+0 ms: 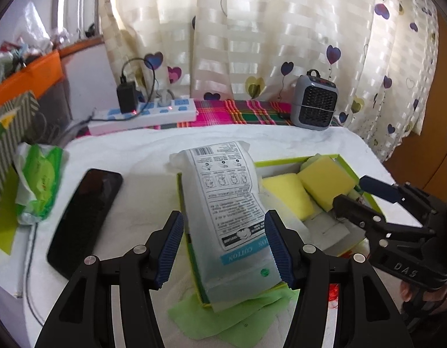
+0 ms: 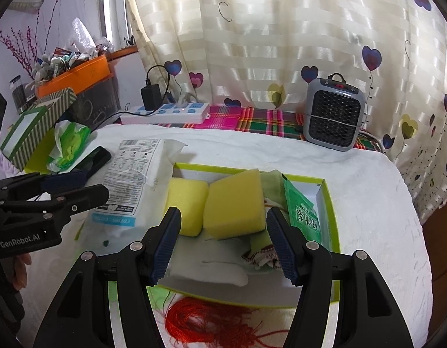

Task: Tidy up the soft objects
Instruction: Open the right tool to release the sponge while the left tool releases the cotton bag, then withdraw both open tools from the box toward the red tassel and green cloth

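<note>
A white cotton pad pack (image 1: 227, 211) lies over the left rim of a lime-green box (image 1: 298, 161); it also shows in the right wrist view (image 2: 130, 185). My left gripper (image 1: 224, 249) is open with its fingers on either side of the pack. Two yellow sponges (image 2: 188, 206) (image 2: 235, 203) sit in the box (image 2: 327, 203) with a green sachet (image 2: 303, 217) and a folded cloth (image 2: 261, 255). My right gripper (image 2: 223, 249) is open above the box, just before the bigger sponge. A red tassel cord (image 2: 200, 322) lies at the box's near edge.
A black phone (image 1: 84, 220) and a green tissue pack (image 1: 37, 182) lie left on the white cloth. A power strip (image 1: 145, 114), a grey heater (image 1: 313, 104), a striped box (image 2: 34, 127) and curtains stand behind. Green paper sheets (image 1: 223, 316) lie under the box.
</note>
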`<state>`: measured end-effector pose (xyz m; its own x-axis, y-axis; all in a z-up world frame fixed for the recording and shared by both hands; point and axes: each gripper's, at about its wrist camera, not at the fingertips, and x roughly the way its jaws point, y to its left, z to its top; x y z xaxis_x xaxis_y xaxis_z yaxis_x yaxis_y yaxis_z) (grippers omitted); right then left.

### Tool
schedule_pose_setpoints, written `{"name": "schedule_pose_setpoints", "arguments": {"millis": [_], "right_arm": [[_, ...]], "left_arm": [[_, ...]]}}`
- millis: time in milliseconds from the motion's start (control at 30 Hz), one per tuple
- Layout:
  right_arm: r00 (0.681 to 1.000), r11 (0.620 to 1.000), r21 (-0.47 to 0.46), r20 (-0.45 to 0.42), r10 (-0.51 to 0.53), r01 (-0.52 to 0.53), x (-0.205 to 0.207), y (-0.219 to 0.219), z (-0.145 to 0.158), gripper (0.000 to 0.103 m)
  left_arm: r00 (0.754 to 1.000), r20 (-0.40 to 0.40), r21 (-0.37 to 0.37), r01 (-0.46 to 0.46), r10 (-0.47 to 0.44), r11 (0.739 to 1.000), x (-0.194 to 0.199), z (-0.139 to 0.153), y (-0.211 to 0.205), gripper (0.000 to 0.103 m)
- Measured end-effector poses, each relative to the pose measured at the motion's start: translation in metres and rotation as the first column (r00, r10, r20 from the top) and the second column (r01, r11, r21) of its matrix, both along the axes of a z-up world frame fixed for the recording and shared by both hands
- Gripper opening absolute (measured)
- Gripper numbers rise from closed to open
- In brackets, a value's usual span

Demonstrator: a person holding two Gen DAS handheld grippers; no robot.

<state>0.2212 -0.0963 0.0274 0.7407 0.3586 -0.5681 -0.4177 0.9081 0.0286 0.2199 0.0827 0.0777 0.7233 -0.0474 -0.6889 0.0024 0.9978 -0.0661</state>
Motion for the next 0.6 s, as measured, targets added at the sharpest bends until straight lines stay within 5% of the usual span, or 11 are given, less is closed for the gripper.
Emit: {"name": "schedule_pose_setpoints", "arguments": {"millis": [600], "right_arm": [[1.000, 0.999, 0.054, 0.000, -0.007, 0.007, -0.036, -0.015, 0.000, 0.062]], "left_arm": [[1.000, -0.004, -0.034, 0.015, -0.015, 0.999, -0.042, 0.000, -0.007, 0.058]]}}
